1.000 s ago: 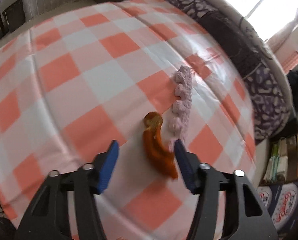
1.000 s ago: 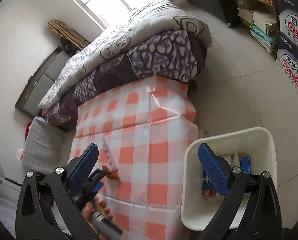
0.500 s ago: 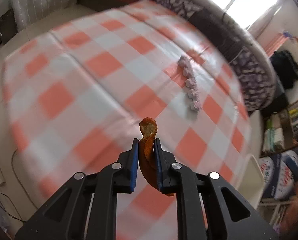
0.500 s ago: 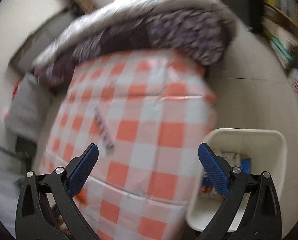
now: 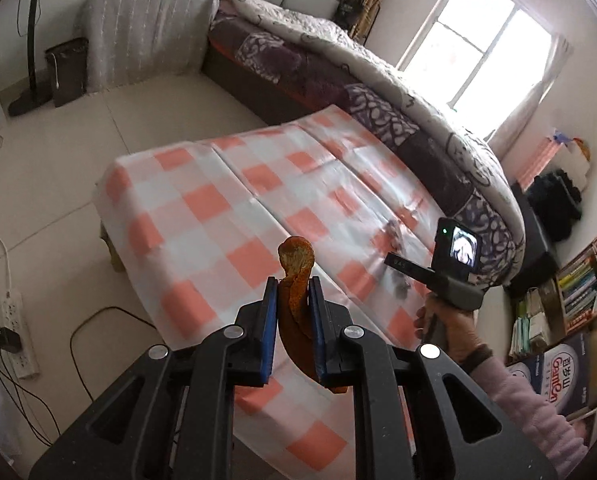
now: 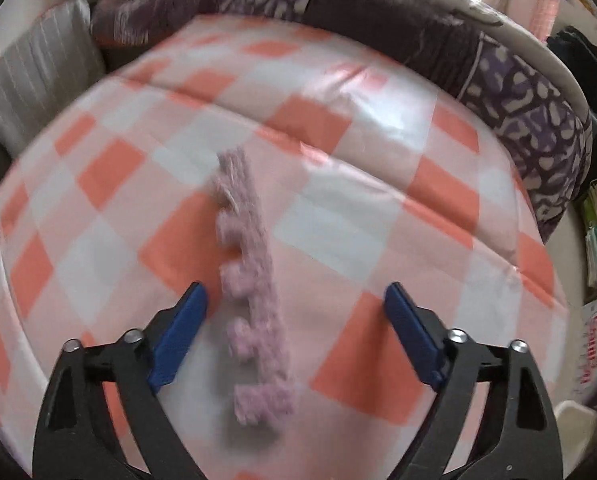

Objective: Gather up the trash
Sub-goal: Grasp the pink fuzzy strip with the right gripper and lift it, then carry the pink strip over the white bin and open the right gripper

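My left gripper (image 5: 292, 284) is shut on an orange peel (image 5: 294, 280) and holds it high above the table with the orange-and-white checked cloth (image 5: 226, 216). The peel curls up past the blue pads. My right gripper (image 6: 294, 300) is open, low over the same cloth (image 6: 378, 184). A fuzzy pink strip with bobbles (image 6: 250, 292) lies on the cloth between its fingers, nearer the left finger (image 6: 180, 332). The back of the right gripper and the hand holding it show in the left wrist view (image 5: 450, 276).
A bed with a purple and white quilt (image 5: 378, 92) borders the table's far side. A grey chair (image 5: 142, 36) and black bin (image 5: 66, 68) stand far left. Cables and a power strip (image 5: 14, 328) lie on the floor. Bookshelves (image 5: 578, 288) are at right. A white bin's rim (image 6: 578, 412) shows at lower right.
My left gripper closed on the orange peel and lifted it well above the table. My right gripper swung from over the white bin down to the pink strip.
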